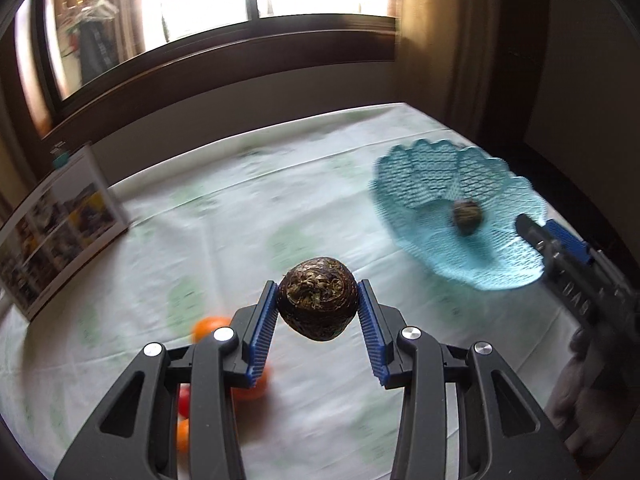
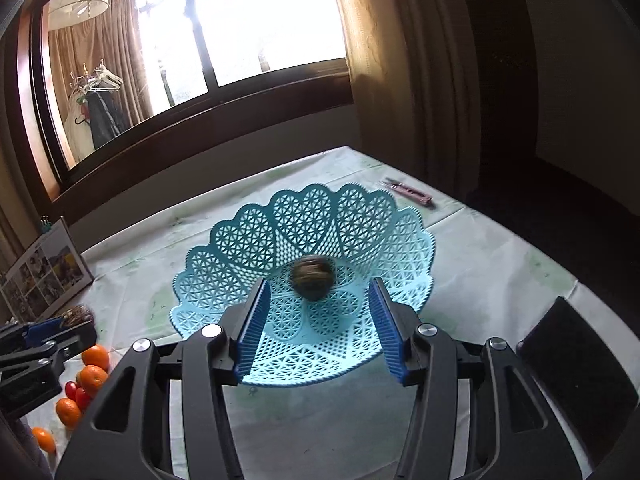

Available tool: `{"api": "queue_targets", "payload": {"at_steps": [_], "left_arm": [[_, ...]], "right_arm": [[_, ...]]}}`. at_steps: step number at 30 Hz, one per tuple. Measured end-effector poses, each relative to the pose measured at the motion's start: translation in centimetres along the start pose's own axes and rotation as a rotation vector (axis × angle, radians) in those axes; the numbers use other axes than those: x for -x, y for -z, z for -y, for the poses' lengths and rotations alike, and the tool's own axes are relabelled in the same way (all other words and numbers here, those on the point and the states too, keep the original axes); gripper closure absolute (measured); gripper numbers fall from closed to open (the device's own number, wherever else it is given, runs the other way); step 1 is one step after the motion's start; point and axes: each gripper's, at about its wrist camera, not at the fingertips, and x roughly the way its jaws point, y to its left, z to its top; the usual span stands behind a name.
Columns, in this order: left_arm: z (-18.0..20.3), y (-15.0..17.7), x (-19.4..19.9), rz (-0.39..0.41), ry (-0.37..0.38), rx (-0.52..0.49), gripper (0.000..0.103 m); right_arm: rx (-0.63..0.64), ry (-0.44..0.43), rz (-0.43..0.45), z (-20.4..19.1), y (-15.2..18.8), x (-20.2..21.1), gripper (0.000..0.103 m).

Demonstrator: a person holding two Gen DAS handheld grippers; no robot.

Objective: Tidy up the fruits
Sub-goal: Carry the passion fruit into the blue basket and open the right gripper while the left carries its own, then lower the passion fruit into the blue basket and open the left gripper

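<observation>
Your left gripper point(image 1: 318, 312) clamps a dark fruit point(image 1: 317, 299); your empty right gripper point(image 2: 320, 332) stands open over the basket point(image 2: 224, 280). A loosened grip would drop the fruit short.

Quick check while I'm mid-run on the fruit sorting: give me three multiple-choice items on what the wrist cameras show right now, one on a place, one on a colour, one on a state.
1. Where is the loose brown fruit?
A. On the tablecloth
B. Inside the basket
C. Beside the oranges

2. What colour is the basket?
A. Light blue
B. Red
C. White

3. What is the left gripper doing?
A. Standing open with nothing between its pads
B. Closed on an orange
C. Closed on a second brown fruit

Answers:
1 B: the right wrist view shows it on the basket's floor.
2 A: its lattice is light blue in both views.
3 C: the blue pads press both sides of the fruit; the right gripper stands open and empty over the basket.
</observation>
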Motion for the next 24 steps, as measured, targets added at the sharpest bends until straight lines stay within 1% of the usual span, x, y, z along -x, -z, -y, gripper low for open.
{"api": "queue_targets", "payload": {"at_steps": [3, 6, 12, 18, 19, 20, 21, 22, 23, 24], "left_arm": [[2.1, -1.2, -1.2, 0.009, 0.042, -0.032, 0.062], [3.6, -2.1, -2.3, 0.008, 0.049, -0.062, 0.062], [5.3, -3.4, -4.1, 0.012, 0.09, -0.078, 0.062], [6.2, -3.7, -5.2, -0.002, 0.108, -0.086, 0.062], [6.3, -3.6, -5.4, 0.0, 0.107, -0.082, 0.06], [6.3, -3.6, -5.3, 0.003, 0.103, -0.08, 0.049], [6.3, -3.6, -5.3, 0.005, 0.101, -0.078, 0.039], [6.1, -3.5, -5.1, 0.022, 0.084, -0.067, 0.028], [6.0, -3.5, -5.0, 0.034, 0.072, -0.063, 0.023], [5.9, -3.5, -4.8, 0.041, 0.065, -0.064, 0.021]], "right_arm": [[-0.003, 0.02, 0.016, 0.2, -0.1, 0.4, 0.05], [-0.007, 0.06, 0.029, 0.5, -0.2, 0.6, 0.05], [-0.046, 0.118, 0.043, 1.8, -0.6, 0.8, 0.05], [-0.057, 0.143, 0.033, 2.1, -0.6, 0.6, 0.05], [-0.056, 0.148, 0.032, 2.1, -0.5, 0.6, 0.048], [-0.057, 0.152, 0.032, 2.1, -0.5, 0.5, 0.041], [-0.06, 0.155, 0.035, 2.2, -0.5, 0.6, 0.04], [-0.062, 0.158, 0.041, 2.2, -0.5, 0.6, 0.039], [-0.065, 0.162, 0.047, 2.3, -0.5, 0.7, 0.039], [-0.065, 0.164, 0.049, 2.3, -0.5, 0.7, 0.039]]}}
